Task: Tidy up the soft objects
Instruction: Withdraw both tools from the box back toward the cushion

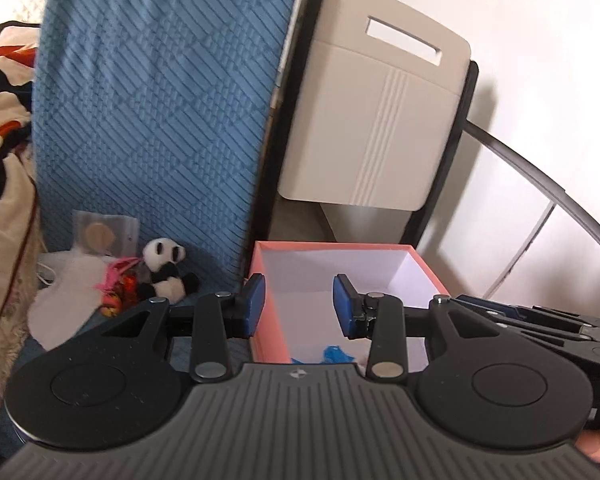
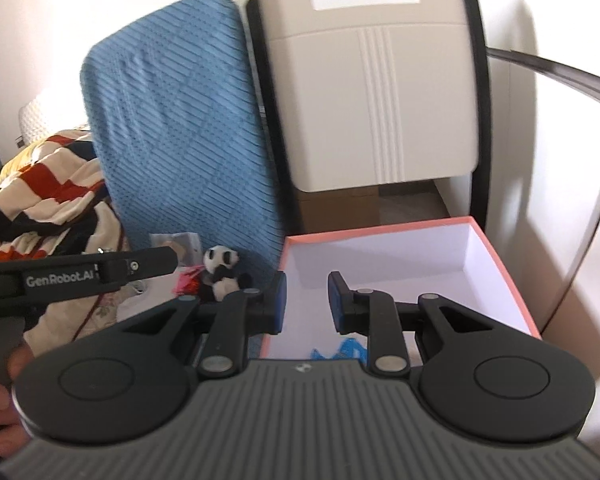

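In the left wrist view the left gripper [image 1: 299,304] hangs open and empty over the pink box [image 1: 266,316], which already holds something blue [image 1: 336,354], while in the right wrist view the right gripper [image 2: 307,300] is likewise open and empty, and the panda toy [image 2: 222,270] waits outside to the box's left.

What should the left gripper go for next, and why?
Probably swing the left gripper left toward the panda plush: its jaws stand open and empty, the panda sits outside the pink box, beside the blue cushion.
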Demonstrator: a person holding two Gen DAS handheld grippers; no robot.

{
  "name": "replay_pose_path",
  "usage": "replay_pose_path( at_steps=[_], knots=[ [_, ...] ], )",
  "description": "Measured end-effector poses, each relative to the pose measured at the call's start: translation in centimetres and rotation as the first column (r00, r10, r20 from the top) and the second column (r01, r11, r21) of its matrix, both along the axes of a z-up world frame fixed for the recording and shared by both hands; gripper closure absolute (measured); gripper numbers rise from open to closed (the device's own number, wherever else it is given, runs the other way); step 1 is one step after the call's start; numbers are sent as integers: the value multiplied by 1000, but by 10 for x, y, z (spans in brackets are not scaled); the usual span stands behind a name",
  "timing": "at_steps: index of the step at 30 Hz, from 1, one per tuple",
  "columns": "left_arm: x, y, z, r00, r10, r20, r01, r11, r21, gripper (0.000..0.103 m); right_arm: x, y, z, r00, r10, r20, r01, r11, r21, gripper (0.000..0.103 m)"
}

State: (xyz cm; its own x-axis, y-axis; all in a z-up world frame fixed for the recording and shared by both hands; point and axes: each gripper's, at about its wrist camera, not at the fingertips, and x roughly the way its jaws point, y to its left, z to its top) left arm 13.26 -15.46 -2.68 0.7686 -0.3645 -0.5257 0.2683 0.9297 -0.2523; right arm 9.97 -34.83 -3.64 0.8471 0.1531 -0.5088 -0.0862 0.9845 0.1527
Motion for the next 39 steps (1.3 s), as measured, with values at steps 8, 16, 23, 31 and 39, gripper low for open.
replay_pose_path(
  at_steps=[8,16,23,31,39],
  knots=[
    [-10,45,-14,998,55,27,-56,998,3,60,-5,40,-11,999,53,1,-53,999,-7,76],
    [-17,78,-31,993,118,9,-118,993,-6,60,-6,67,-36,996,93,-19,-93,996,-13,76],
    [-24,86,-50,994,113,-5,-113,994,3,60,-7,84,-60,992,117,-39,-118,993,-20,76],
    [-29,95,-66,993,115,-20,-115,993,2,60,-14,97,-75,989,134,-54,-135,990,-26,76],
    [-36,112,-82,991,129,-39,-129,992,10,60,-16,109,-91,986,152,-67,-153,988,-19,76]
  ],
)
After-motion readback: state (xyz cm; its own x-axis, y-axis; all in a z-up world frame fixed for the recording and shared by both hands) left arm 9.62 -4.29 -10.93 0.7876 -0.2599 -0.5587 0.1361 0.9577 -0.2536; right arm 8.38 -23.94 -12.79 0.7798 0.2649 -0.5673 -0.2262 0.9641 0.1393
